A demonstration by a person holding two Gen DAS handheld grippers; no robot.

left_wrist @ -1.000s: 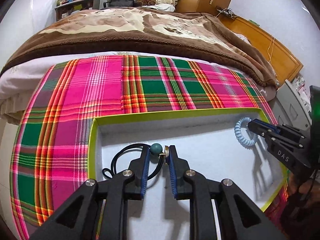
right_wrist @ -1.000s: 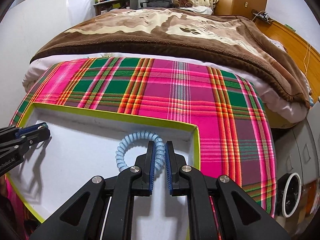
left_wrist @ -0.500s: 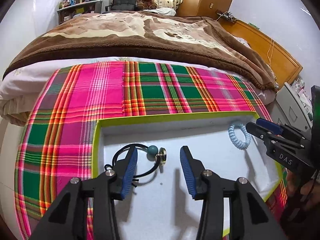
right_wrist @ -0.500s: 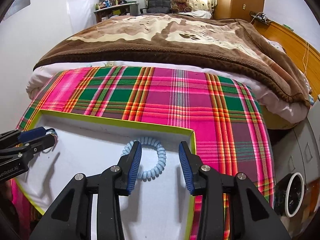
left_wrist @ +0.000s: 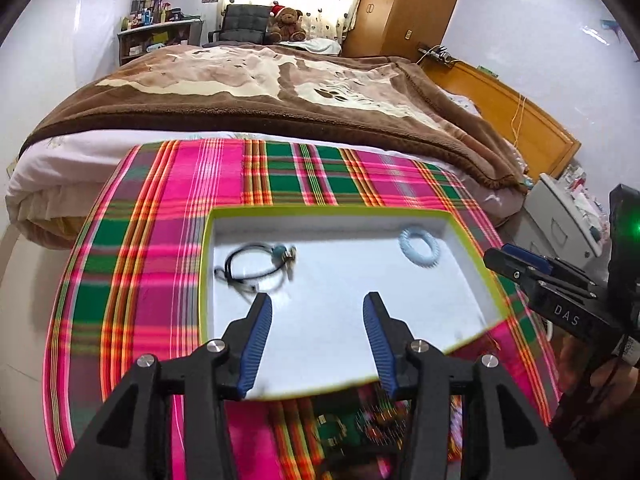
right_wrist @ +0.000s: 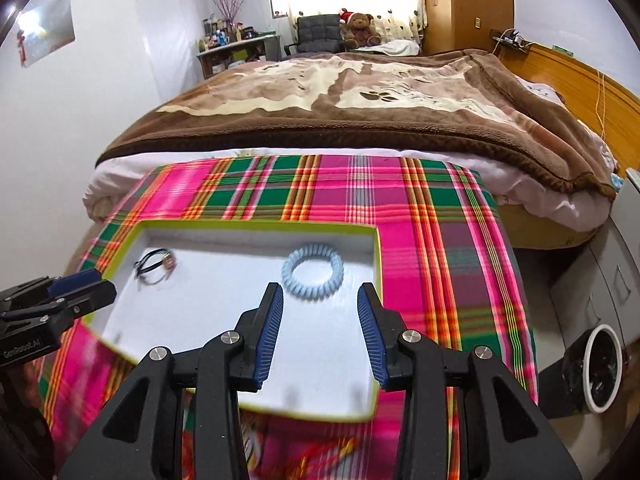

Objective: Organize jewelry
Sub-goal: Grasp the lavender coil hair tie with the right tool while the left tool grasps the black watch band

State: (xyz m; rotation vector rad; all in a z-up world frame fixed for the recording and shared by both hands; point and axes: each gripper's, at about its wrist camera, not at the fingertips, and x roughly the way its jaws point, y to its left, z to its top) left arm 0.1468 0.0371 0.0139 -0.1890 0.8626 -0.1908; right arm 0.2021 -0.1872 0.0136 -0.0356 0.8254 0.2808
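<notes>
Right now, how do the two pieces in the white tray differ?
The coil bracelet is pale blue, thick and a closed round ring; the cord is black, thin and lies as a loose, uneven loop. The cord carries a teal bead with a metal charm; the bracelet is plain. The bracelet lies near the tray's right wall, the cord near its left. Both lie flat, free of either gripper.

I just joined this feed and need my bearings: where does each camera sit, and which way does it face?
Left wrist: rides the open left gripper, looking down over the tray toward the bed; the right gripper shows at its right.
Right wrist: rides the open right gripper, same heading; the left gripper shows at its left.
Shared: tray, black cord bracelet, blue coil bracelet, plaid cloth.
</notes>
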